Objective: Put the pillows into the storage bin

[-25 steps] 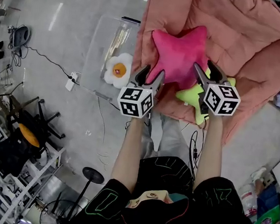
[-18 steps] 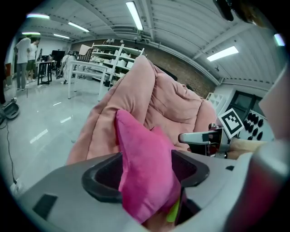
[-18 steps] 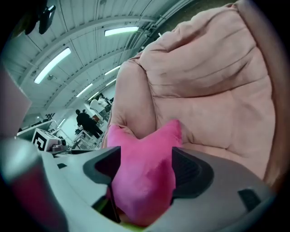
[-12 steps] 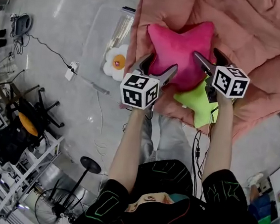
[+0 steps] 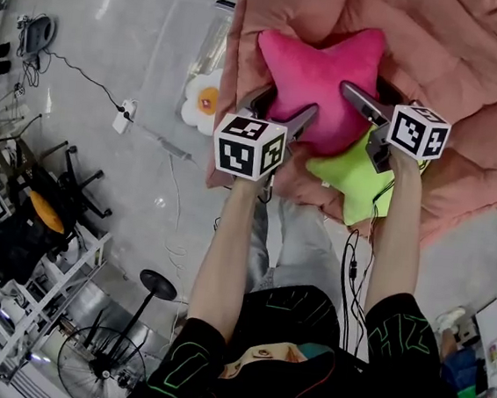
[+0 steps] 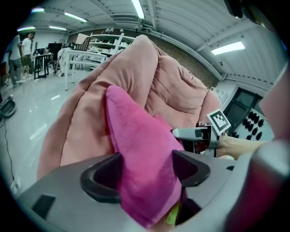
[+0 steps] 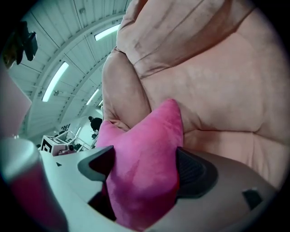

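Note:
A pink star pillow (image 5: 319,77) lies on a salmon beanbag (image 5: 474,67), partly over a lime-green star pillow (image 5: 356,183). My left gripper (image 5: 283,109) straddles the pink star's lower-left point (image 6: 140,158). Its jaws opened wide and have just closed a little; the plush fills the gap unsqueezed. My right gripper (image 5: 365,93) straddles the lower-right point (image 7: 140,163), and its jaws have just been opening to full width. A sliver of the green pillow (image 6: 171,215) shows under the left jaws. A daisy pillow (image 5: 204,101) lies in the clear storage bin (image 5: 179,63) on the floor.
The bin stands left of the beanbag. A power strip (image 5: 122,119) and cables lie on the floor beside it. White shelving (image 5: 8,301), a fan (image 5: 98,368) and a round stand base (image 5: 158,286) are at the lower left.
Both grippers have sunk onto the pink star's lower points and their jaws stand wider than before. The pink pillow still rests on the beanbag.

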Motion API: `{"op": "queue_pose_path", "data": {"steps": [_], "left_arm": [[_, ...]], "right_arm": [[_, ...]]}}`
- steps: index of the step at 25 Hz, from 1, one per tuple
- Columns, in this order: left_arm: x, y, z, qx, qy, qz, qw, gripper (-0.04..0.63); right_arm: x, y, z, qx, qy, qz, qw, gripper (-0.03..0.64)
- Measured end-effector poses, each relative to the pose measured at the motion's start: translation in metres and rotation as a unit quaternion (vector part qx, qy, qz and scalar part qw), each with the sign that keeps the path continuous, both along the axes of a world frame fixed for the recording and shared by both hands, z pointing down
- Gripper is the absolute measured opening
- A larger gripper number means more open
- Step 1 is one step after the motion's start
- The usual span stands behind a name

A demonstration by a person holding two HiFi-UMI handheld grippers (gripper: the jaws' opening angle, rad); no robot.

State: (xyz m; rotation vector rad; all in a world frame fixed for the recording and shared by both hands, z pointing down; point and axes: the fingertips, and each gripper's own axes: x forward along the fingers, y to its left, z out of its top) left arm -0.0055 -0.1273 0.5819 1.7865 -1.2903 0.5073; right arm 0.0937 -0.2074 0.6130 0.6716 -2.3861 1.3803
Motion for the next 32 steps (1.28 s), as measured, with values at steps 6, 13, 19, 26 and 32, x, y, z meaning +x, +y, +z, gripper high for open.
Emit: {"op": "queue_pose_path", "data": {"steps": [6,13,19,26,32], "left_arm": [[0.003,0.008,-0.003,-0.006,-0.01,0.008,0.9999,0.315],[0.001,0.034,-0.041,0.005,-0.029,0.003,0.9996,0.306],[-0.015,0.05,-0.095,0.046,-0.04,-0.007,0.9981,0.305],[-0.056,0.084,-0.147,0.081,-0.058,0.017,0.9948,0.307],[-0.095,0.101,-0.176,0.119,-0.015,-0.002,0.9928,0.308]], "right_arm": [[-0.001,0.012,-0.008,0.01,0.011,0.005,1.0,0.369],[-0.006,0.034,-0.061,0.07,0.014,-0.021,0.997,0.34],[-0.019,0.052,-0.121,0.105,0.014,-0.016,0.994,0.339],[-0.053,0.093,-0.169,0.109,0.01,0.015,0.994,0.339],[-0.093,0.108,-0.212,0.149,0.036,0.01,0.988,0.339]]}}
